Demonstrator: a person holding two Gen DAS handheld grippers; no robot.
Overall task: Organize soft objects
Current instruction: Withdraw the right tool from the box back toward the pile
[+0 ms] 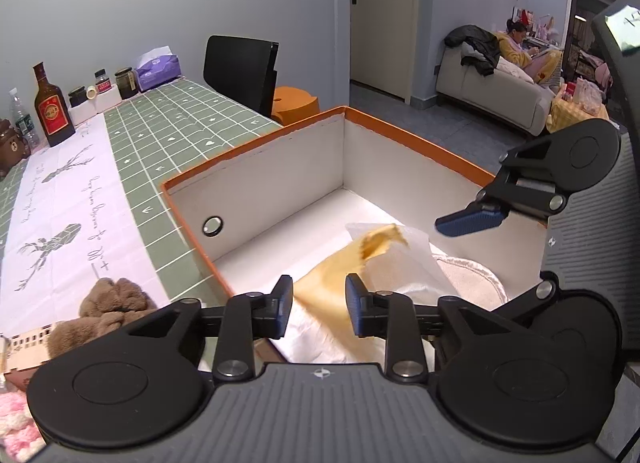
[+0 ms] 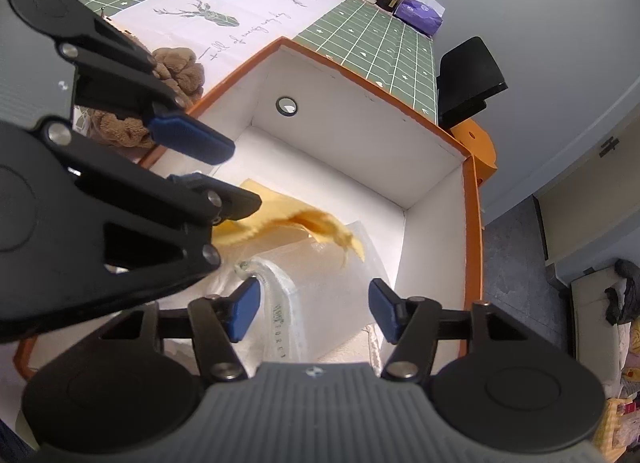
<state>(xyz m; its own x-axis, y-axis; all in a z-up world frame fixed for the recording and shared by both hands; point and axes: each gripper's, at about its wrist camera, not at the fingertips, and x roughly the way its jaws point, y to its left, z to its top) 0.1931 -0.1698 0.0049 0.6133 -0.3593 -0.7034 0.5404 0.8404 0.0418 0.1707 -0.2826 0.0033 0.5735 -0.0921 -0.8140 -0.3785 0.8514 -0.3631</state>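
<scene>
— Green gridded table (image 1: 168, 119), orange-rimmed box (image 1: 256, 179) on it: what is seen inside?

— A yellow cloth (image 1: 340, 275), blurred, just ahead of the left gripper (image 1: 318, 305), lying over a clear bag (image 2: 320, 263). Both grippers are released; nothing is held, the right gripper (image 2: 314, 309) included.

— How is the step best finished?

— The cloth should be left flat, probably, and the grippers lifted straight clear of the walls. The brown plush (image 1: 108, 303) outside could be taken next.

1 box (image 1: 256, 183) — 4 jars (image 1: 127, 82)
</scene>
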